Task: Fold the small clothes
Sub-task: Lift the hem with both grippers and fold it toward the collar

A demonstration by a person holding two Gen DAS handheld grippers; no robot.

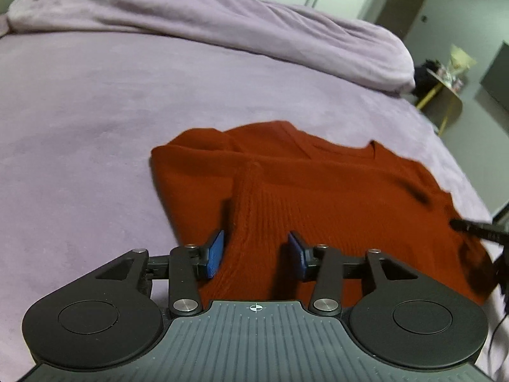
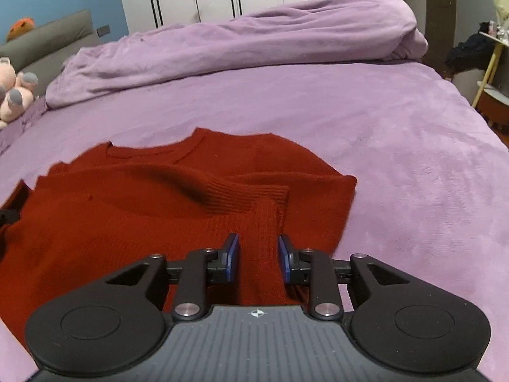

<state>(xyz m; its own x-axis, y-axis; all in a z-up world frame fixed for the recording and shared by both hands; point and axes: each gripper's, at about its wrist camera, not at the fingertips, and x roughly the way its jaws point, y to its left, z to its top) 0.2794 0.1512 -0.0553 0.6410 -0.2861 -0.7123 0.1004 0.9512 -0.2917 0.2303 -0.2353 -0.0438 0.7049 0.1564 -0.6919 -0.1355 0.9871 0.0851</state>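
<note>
A rust-red knit sweater (image 1: 334, 184) lies on the purple bed, neckline away from me, both sleeves folded in over the body. My left gripper (image 1: 256, 254) is open, its blue pads either side of a raised ribbed fold at the sweater's left hem. The sweater also shows in the right wrist view (image 2: 127, 210). My right gripper (image 2: 258, 256) has its blue pads close around a raised ribbed fold near the right hem; small gaps show beside the cloth. The right gripper's tip (image 1: 477, 227) shows at the left view's right edge.
A bunched purple duvet (image 2: 238, 41) lies across the far side of the bed (image 2: 413, 159). A pink plush toy (image 2: 14, 92) and grey headboard sit at the far left. A yellow-legged side table (image 2: 490, 63) stands past the bed's right edge. White wardrobe doors are behind.
</note>
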